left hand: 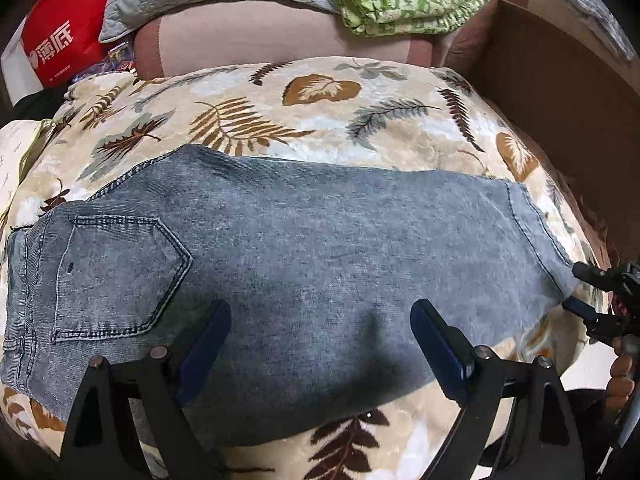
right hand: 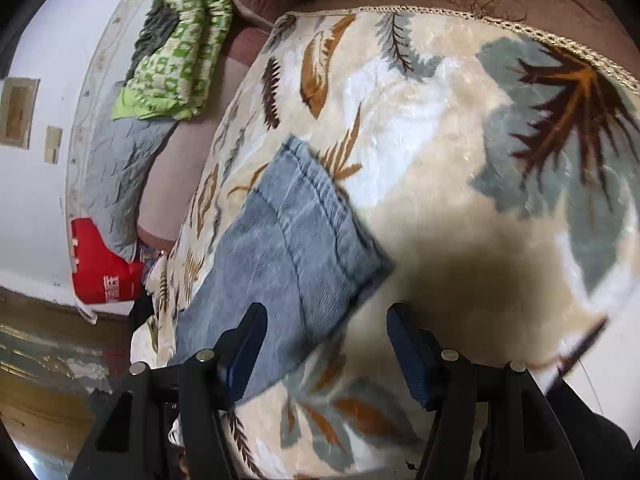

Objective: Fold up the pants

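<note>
So the pants point(left hand: 280, 248) were already doubled leg-on-leg, lying flat on the leaf-print blanket point(left hand: 248, 120) with their long axis running straight left to right across the bed. Waistband and back pocket point(left hand: 120, 268) were at the left end, hem point(left hand: 536, 232) off at the right end.

The left gripper point(left hand: 320, 340) hung over the near edge around the middle of the legs, jaws spread wide, nothing between them, not touching the denim as far as I could tell. The right gripper point(left hand: 576, 288) sat just beside the near corner of the hem, jaws parted and empty too. From its own camera the hem corner lay just ahead and to the left of its jaws, the left finger point(right hand: 244, 344) overlapping the denim in view.

My read: the next fold goes end to end, and the right hand was clearly the nearer one to the hem, the left closer to the waistband side. Blurry right view, so contact there is anyone's guess.
</note>
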The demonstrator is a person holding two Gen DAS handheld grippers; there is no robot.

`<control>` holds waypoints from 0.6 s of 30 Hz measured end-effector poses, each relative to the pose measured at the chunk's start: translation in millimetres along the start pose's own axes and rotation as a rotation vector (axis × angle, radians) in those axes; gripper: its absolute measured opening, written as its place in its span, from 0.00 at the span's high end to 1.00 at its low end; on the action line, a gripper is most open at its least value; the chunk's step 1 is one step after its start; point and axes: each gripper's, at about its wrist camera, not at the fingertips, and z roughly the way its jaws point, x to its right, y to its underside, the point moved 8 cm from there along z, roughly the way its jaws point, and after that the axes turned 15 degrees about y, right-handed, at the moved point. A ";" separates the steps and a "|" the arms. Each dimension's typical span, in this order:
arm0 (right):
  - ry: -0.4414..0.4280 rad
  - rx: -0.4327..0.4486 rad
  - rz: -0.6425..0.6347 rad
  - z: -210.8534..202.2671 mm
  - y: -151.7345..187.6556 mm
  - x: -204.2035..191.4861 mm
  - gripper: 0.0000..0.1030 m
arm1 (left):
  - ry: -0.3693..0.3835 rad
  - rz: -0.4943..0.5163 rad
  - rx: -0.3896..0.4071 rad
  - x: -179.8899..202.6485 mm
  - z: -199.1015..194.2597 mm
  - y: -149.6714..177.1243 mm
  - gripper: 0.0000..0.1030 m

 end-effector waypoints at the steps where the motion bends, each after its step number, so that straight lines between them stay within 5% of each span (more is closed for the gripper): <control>1: 0.012 -0.010 0.024 4.4 -2.3 2.6 0.36 | -0.004 -0.005 -0.001 -1.1 2.2 -1.1 0.11; 6: 0.055 0.001 0.061 9.4 -6.4 1.5 0.38 | -0.040 -0.006 -0.012 -0.7 20.2 -8.0 0.11; 9: 0.081 0.013 0.050 12.9 -12.4 -3.4 0.38 | -0.117 0.025 -0.027 -3.4 36.7 -8.8 0.11; 11: 0.129 0.023 0.019 13.6 -14.7 -5.9 0.47 | -0.182 0.063 -0.086 -8.8 54.2 -3.0 0.11; 13: 0.161 0.023 0.007 14.6 -15.2 -3.0 0.59 | -0.199 0.080 -0.073 -9.5 56.9 -2.4 0.10; 18: 0.159 0.016 0.006 14.9 -17.0 1.3 0.62 | -0.161 0.070 -0.050 -6.5 44.6 -8.7 0.10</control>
